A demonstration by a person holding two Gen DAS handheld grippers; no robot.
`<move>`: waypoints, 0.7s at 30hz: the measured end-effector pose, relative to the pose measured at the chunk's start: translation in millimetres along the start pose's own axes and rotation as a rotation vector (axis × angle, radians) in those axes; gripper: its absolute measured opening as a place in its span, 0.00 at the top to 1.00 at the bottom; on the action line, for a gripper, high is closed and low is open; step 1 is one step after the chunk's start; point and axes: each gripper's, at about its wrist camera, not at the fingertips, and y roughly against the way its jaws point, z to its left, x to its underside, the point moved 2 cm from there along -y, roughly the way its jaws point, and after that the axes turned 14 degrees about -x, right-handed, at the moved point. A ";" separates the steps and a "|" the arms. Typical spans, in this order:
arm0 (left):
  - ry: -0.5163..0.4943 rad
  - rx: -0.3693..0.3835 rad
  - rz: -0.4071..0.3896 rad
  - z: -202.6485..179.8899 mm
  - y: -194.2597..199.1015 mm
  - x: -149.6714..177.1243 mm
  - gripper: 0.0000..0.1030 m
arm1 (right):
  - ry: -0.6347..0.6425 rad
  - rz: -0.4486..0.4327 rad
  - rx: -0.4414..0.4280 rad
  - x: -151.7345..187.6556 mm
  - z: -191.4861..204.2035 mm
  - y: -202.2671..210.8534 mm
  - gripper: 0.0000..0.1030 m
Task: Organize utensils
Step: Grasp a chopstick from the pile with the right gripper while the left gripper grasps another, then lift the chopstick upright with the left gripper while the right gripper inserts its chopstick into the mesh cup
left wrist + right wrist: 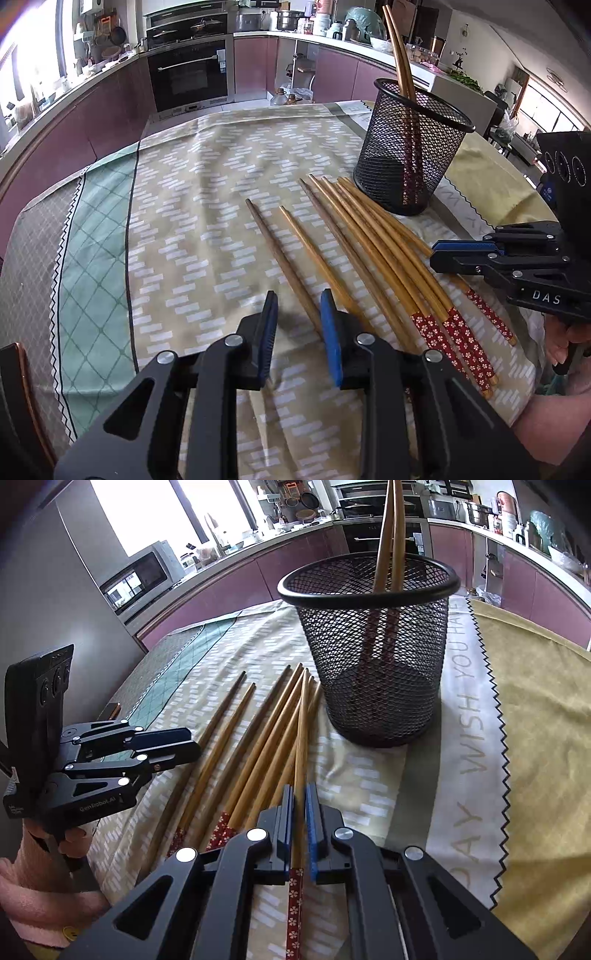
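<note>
Several wooden chopsticks with red flowered ends lie fanned on the tablecloth in front of a black mesh holder. Two chopsticks stand in the holder. My left gripper is open, its jaws either side of the leftmost dark chopstick near its end. My right gripper is shut on one chopstick at the right of the fan; the stick points toward the holder. The right gripper also shows in the left wrist view, and the left gripper in the right wrist view.
The table is covered by a patterned beige and green cloth with a yellow cloth to the right of the holder. Kitchen counters and an oven stand behind. A chair back is at the table's left edge.
</note>
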 end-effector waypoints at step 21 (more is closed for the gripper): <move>0.026 -0.045 0.014 -6.3 -10.5 -11.0 0.90 | 0.048 -0.001 0.056 -14.6 3.6 -8.9 0.94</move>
